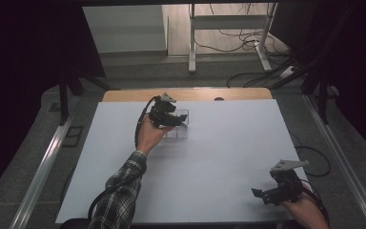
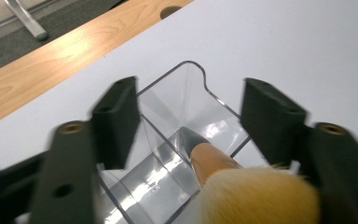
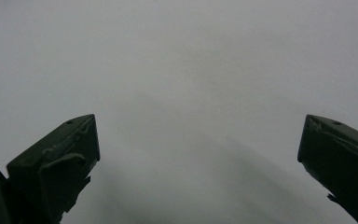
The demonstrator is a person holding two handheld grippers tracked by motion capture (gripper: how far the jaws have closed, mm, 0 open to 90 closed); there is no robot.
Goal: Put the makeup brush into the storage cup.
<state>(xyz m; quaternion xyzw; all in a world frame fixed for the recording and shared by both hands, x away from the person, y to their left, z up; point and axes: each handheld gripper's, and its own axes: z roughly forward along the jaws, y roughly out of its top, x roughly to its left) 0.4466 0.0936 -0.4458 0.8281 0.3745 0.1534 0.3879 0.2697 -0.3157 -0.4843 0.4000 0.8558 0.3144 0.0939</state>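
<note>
One brush (image 2: 242, 186) — tan handle, pale bristles — in clear box (image 2: 182, 102); left claw (image 2: 189, 116) spread, right claw (image 3: 198, 144) wide.

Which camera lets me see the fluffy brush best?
The left gripper view: the brush looms close, its handle tip down in the clear box. The high view has the left gripper covering that box. The right gripper view faces bare table.

High view: dim overall, edges falling into black, brightest light lying on the floor beyond the counter (image 1: 228, 143). Left gripper view: glare streaking the clear plastic box (image 2: 168, 140); brush bristles (image 2: 256, 196) and near jaws blurring out of focus. Right gripper view: flat grey, soft shadows spreading
</note>
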